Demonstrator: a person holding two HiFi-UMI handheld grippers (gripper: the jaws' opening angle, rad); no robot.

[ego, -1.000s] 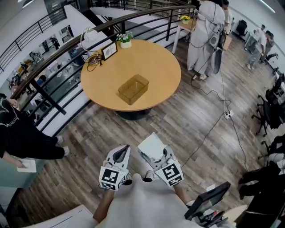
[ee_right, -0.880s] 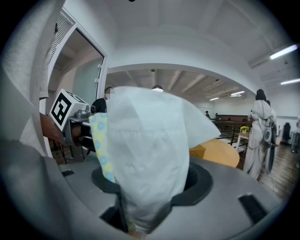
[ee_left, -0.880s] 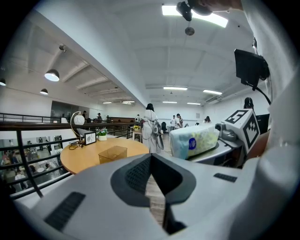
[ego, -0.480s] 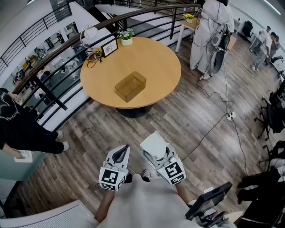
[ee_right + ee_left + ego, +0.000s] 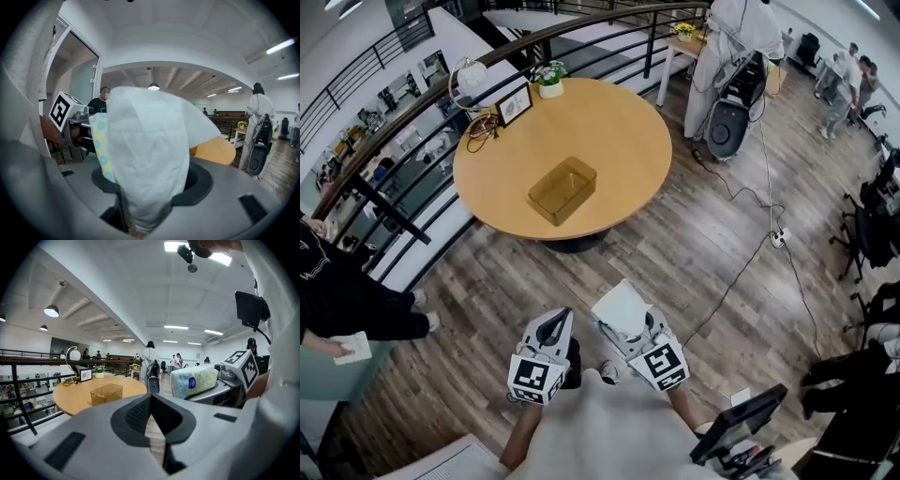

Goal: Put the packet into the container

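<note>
The packet [image 5: 618,305] is a white soft pack with a yellow-and-blue printed side, and my right gripper [image 5: 630,328] is shut on it low in the head view. In the right gripper view the packet [image 5: 146,154] fills the middle and hides the fingertips. The container [image 5: 562,189], a clear amber box, stands empty on the round wooden table [image 5: 609,122], well ahead of both grippers. My left gripper [image 5: 556,320] hangs beside the right one, shut with nothing in it; its pads meet at the tip in the left gripper view [image 5: 151,401], where the container [image 5: 106,393] shows far off.
On the table's far side stand a globe lamp [image 5: 469,75], a picture frame [image 5: 514,103] and a flower pot [image 5: 549,80]. A person in a white coat [image 5: 727,42] stands beyond a black wheeled unit [image 5: 727,127]. A cable and power strip [image 5: 780,238] cross the wood floor. A railing [image 5: 403,211] runs left.
The head view has shifted: the table and container now sit further left and slightly lower. Both grippers keep their places, the packet still held.
</note>
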